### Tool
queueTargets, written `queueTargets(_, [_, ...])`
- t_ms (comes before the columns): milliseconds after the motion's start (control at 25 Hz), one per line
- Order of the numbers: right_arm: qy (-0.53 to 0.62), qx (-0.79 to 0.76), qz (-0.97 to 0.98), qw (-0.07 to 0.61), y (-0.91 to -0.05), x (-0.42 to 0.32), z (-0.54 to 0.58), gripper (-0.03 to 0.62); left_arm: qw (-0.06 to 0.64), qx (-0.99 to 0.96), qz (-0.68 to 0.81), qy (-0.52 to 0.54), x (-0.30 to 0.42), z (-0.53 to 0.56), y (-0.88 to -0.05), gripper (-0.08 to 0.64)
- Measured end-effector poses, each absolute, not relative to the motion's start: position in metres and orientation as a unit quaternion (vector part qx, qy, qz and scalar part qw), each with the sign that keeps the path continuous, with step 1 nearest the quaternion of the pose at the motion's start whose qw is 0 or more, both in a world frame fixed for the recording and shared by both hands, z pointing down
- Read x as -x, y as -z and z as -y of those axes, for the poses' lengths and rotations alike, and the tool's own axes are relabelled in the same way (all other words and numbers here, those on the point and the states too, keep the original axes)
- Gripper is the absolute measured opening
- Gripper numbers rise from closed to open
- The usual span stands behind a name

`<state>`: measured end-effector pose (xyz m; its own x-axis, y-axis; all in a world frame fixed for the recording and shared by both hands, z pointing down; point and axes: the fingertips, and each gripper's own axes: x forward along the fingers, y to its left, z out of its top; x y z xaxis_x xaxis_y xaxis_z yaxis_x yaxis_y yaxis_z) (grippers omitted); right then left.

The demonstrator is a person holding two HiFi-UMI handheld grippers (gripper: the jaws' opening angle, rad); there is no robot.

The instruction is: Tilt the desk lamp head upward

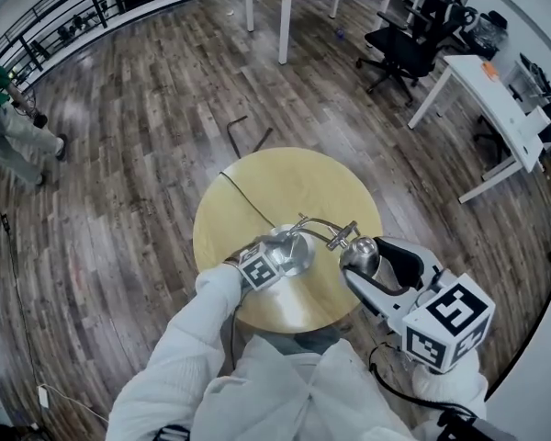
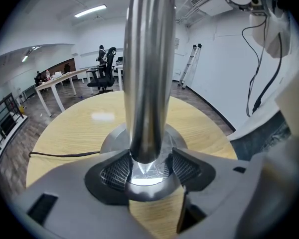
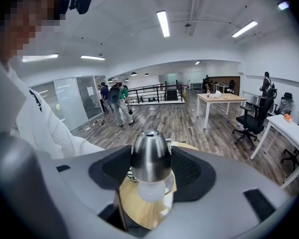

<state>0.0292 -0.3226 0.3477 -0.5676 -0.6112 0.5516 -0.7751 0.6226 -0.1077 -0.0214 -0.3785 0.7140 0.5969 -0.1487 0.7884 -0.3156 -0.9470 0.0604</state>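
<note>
Mid-tilt, by the look of it. Gripping the lamp post (image 2: 147,73) low down with the left tool (image 2: 147,169), just above the lamp base (image 2: 109,139), bracing the lamp on the round bench (image 1: 285,182). Grasping the lamp head (image 3: 149,156) with the right tool (image 3: 150,176), pads pressed against both flanks of the metal shade, bulb end toward the tool body. Next, probably: swing the head upward about its joint, hold the brace firm, avoid lifting the base.
</note>
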Motion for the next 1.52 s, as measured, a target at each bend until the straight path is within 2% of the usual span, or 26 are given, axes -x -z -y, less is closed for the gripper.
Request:
queueTargets(440, [-0.175,-0.368,0.869,0.28,-0.321,0.003,0.357,0.262,0.091,-0.885,0.139,-0.434,0.027,0.381,-0.716,0.268])
queueTargets(720, [-0.173,-0.35,0.88,0.27,-0.316,0.011,0.366,0.262,0.096,-0.887,0.144,-0.428,0.024,0.376,-0.716,0.262])
queueTargets(1040, [-0.153,-0.34,0.904,0.21,-0.311,0.005,0.365,0.264,0.103,-0.883,0.152,-0.432,0.025,0.38,-0.719,0.262])
queueTargets(1200, [-0.16,-0.353,0.909,0.155,-0.296,-0.018,0.363,0.264,0.116,-0.887,0.151,-0.42,0.023,0.381,-0.716,0.262])
queueTargets(1320, [-0.158,-0.411,0.893,0.096,-0.279,-0.061,0.372,0.264,0.184,-0.885,0.164,-0.395,0.032,0.377,-0.712,0.261])
queueTargets(1440, [-0.161,-0.528,0.833,0.03,-0.287,-0.138,0.382,0.262,0.237,-0.893,0.201,-0.325,0.047,0.373,-0.674,0.26])
queueTargets(1480, [-0.169,-0.568,0.805,0.014,-0.3,-0.166,0.382,0.262,0.245,-0.897,0.219,-0.296,0.053,0.371,-0.66,0.251])
queueTargets(1520, [-0.184,-0.6,0.778,0.003,-0.32,-0.191,0.38,0.262,0.249,-0.9,0.238,-0.268,0.06,0.368,-0.647,0.212])
